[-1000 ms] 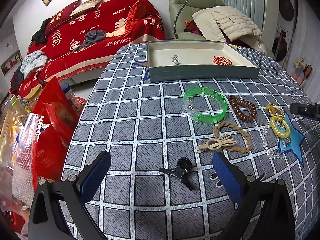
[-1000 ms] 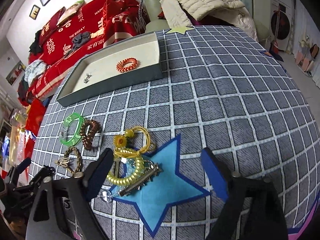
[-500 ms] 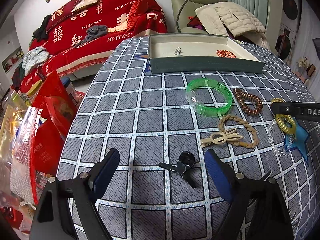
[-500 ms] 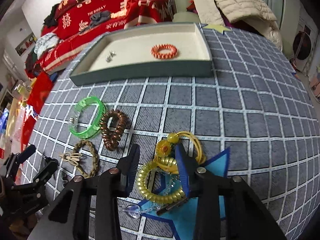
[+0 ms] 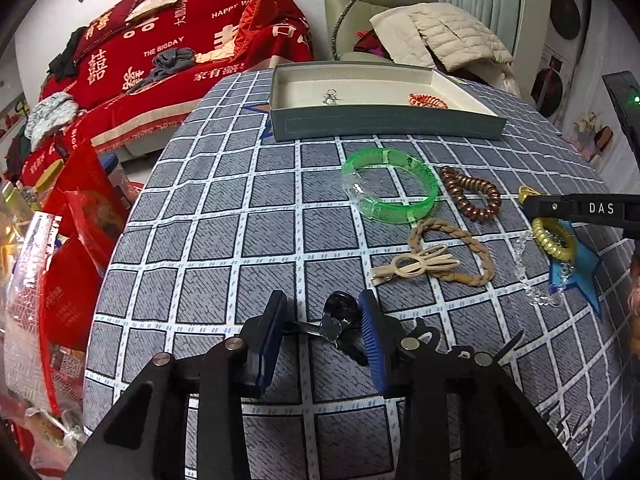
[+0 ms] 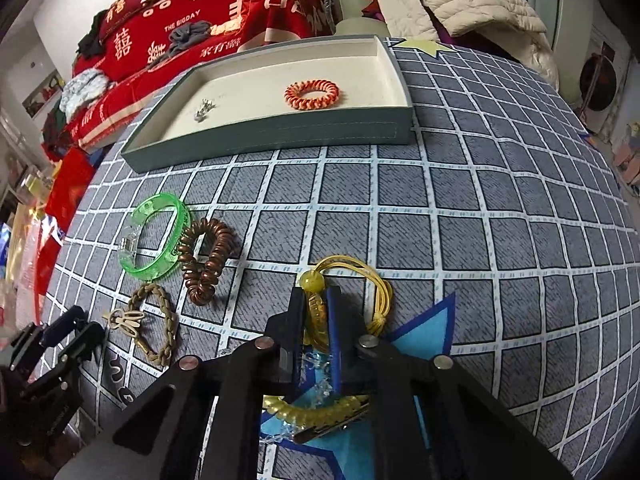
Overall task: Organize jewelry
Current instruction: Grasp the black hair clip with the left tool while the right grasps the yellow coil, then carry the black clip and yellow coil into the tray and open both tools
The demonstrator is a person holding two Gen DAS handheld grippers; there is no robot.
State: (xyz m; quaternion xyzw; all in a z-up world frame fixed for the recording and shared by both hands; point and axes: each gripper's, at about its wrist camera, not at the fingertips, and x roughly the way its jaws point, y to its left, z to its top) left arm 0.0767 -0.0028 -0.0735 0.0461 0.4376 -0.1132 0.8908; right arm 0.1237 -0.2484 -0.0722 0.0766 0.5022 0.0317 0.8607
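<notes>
A grey tray (image 5: 384, 126) at the table's far side holds an orange coil tie (image 6: 312, 95) and a small silver piece (image 6: 204, 108). My left gripper (image 5: 322, 326) has its pads close around a black hair clip (image 5: 340, 320) on the cloth. My right gripper (image 6: 316, 312) is shut on a yellow coil hair tie (image 6: 314, 312) beside a yellow elastic with a bead (image 6: 360, 280). A green bangle (image 5: 388, 190), a brown coil tie (image 5: 472, 198), a braided band (image 5: 460, 252) and a beige clip (image 5: 416, 266) lie between.
A blue star mat (image 6: 424, 344) lies under the right gripper with a clear bead bracelet (image 5: 528, 276) on it. Red bags (image 5: 72, 240) stand off the table's left edge. A red sofa (image 5: 180, 52) and an armchair (image 5: 380, 12) stand behind.
Both grippers have closed from wide open. The left one moved forward around the black clip. The right one moved left onto the yellow coil tie and closed on it.
</notes>
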